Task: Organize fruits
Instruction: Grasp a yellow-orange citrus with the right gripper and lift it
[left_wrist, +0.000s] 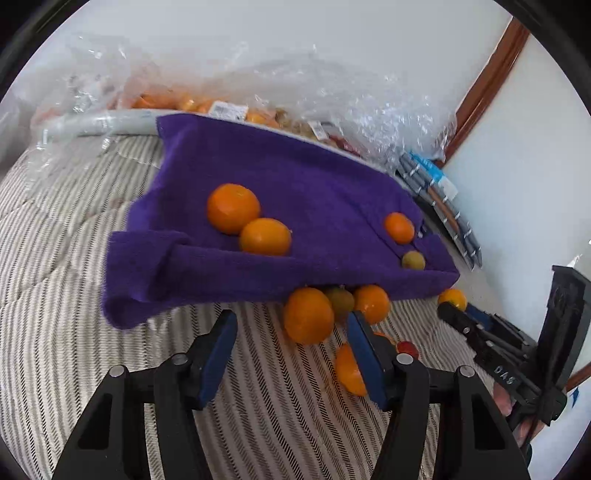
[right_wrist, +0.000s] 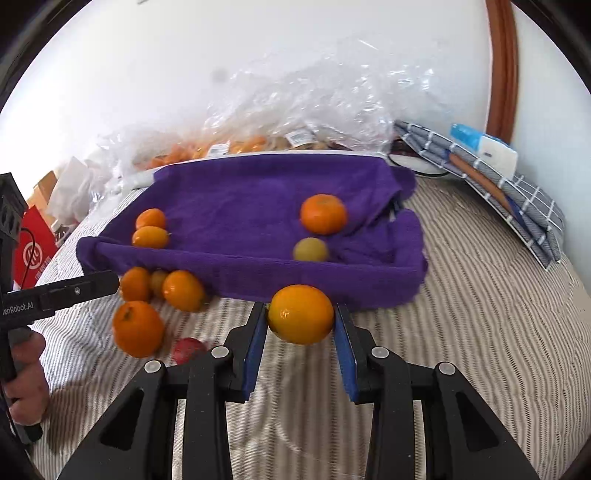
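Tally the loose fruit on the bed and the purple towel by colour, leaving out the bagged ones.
Orange fruit: 7, one of them in the right tongs
Yellow-green fruit: 2
Red fruit: 1
Total: 10

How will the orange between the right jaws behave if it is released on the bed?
The orange is round and smooth, so it will probably roll. The striped bedding looks soft, which may slow it. Its glossy skin might slip on the flat pads.
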